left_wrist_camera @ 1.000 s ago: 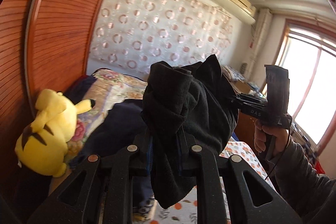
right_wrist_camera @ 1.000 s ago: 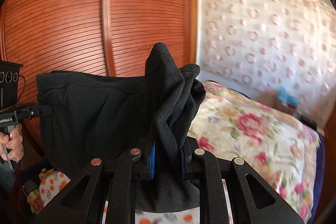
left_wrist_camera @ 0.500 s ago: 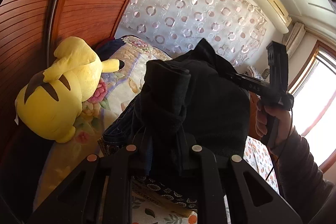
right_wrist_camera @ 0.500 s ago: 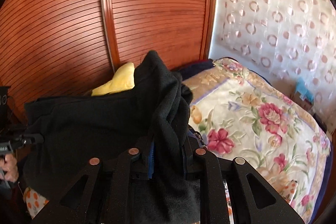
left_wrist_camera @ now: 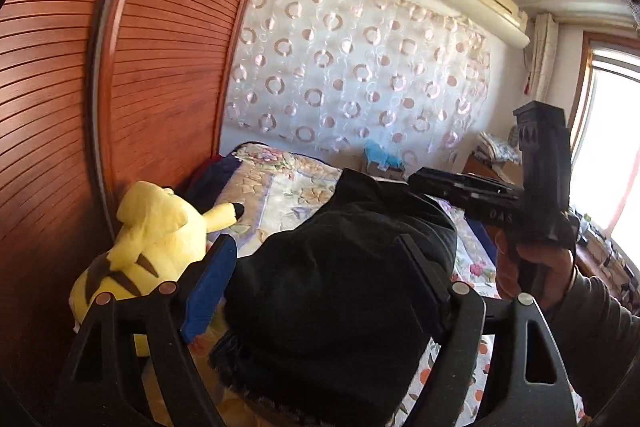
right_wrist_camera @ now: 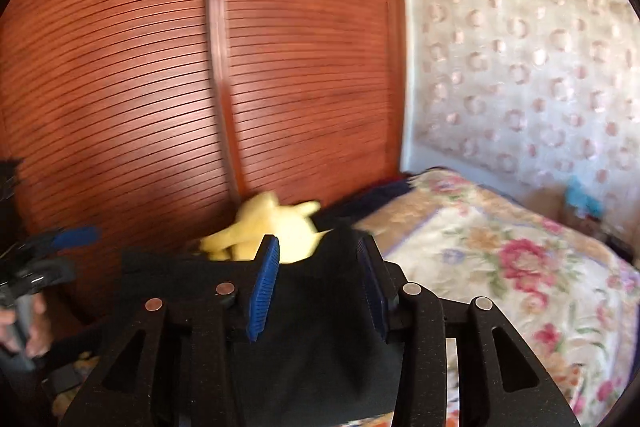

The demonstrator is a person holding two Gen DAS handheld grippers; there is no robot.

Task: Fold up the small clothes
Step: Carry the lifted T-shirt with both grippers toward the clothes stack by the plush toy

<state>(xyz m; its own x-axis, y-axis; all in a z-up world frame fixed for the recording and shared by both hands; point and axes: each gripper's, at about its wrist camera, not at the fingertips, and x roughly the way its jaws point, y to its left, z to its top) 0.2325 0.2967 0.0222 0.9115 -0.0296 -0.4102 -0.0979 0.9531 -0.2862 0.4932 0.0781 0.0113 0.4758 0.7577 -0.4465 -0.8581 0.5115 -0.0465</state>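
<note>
A black garment [left_wrist_camera: 340,291] lies bunched between and over the fingers of my left gripper [left_wrist_camera: 316,239], whose jaws stand wide open; the blue pad [left_wrist_camera: 210,287] of the left finger shows bare. In the right wrist view the same black garment [right_wrist_camera: 320,327] lies slack between the spread fingers of my right gripper [right_wrist_camera: 318,247], which is open too. The right gripper also shows in the left wrist view [left_wrist_camera: 424,179], held by a hand, its tips hidden by the cloth. The left gripper's blue pad shows at the left edge of the right wrist view [right_wrist_camera: 76,237].
A yellow plush toy [left_wrist_camera: 148,247] sits against the slatted wooden wardrobe [left_wrist_camera: 160,67]. A floral quilt [right_wrist_camera: 500,267] covers the bed. A patterned curtain [left_wrist_camera: 360,75] hangs behind, and a window [left_wrist_camera: 612,147] is at right.
Both grippers have opened and let go of the black garment, which has dropped lower and slumped between the fingers. Both cameras have swung.
</note>
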